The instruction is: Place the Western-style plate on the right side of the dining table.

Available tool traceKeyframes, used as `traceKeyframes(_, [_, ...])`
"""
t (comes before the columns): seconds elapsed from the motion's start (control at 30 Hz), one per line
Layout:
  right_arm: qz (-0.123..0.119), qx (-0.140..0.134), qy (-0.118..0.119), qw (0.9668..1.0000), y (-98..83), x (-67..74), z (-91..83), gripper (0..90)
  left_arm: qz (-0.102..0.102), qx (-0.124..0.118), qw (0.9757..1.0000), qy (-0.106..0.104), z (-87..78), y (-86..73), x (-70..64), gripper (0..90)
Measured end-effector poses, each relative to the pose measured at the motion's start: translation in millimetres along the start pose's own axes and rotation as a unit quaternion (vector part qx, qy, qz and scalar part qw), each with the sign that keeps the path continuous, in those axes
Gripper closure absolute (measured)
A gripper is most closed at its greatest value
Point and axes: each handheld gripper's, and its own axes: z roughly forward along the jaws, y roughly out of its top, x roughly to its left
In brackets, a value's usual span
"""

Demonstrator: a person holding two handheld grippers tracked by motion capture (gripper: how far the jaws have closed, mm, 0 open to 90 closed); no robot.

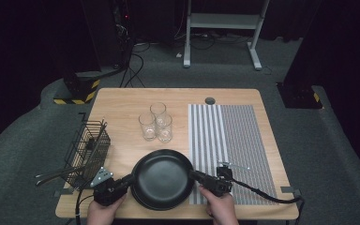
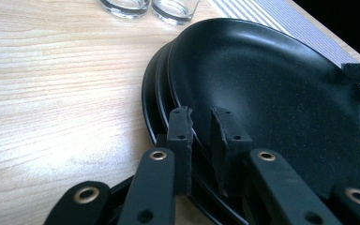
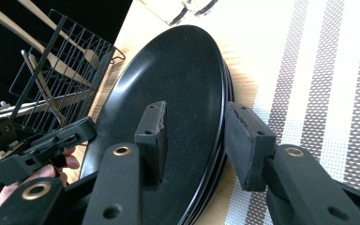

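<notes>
Both tongs sit at the near edge of the surface (image 1: 122,101) in the high view, one on each side of a stack of black plates (image 1: 161,178). Left tongs (image 1: 123,183) meet the stack's left rim and right tongs (image 1: 198,176) meet its right rim, each with a hand behind it. The top plate looks tipped, though the angle is hard to judge from above. Three drinking glasses (image 1: 155,122) stand close together beyond the stack, a striped mat (image 1: 229,140) lies to the right with the stack's right edge over its near corner, and a wire basket (image 1: 88,150) with utensils stands to the left.

From the left gripper view, the left tongs (image 2: 201,140) straddle the raised rim of the top plate (image 2: 272,84): one pad is outside it, the other inside. A narrow gap shows between the pads, so whether they press on the rim I cannot tell. Lower plates show as dark edges beneath, and two glass bases (image 2: 145,7) stand at the top.

From the right gripper view, the right tongs (image 3: 194,140) stand apart, one pad over the top plate's face (image 3: 178,79) and the other outside the stacked rims, with daylight left on the outer side. Behind are the basket (image 3: 61,75), the mat (image 3: 328,84) and the other hand (image 3: 28,180).
</notes>
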Motion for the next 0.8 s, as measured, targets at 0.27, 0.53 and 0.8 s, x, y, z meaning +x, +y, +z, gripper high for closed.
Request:
traceKeyframes(0.27, [-0.016, 0.005, 0.002, 0.9998, -0.7, -2.3, 2.3, 58.2, -0.001, -0.004, 1.0000, -0.006, 1.2, -1.0, 0.0, 76.2])
traceKeyframes(0.53, [-0.059, 0.004, -0.022, 0.9980, -7.5, -1.1, -1.1, 56.7, -0.001, -0.009, 0.9999, -0.011, 2.0, -2.1, -0.5, 74.1])
traceKeyframes(0.8, [-0.072, -0.001, -0.020, 0.9972, -12.3, 1.1, -3.9, 56.9, 0.002, -0.008, 0.9998, -0.016, 5.3, -2.5, -4.4, 74.2])
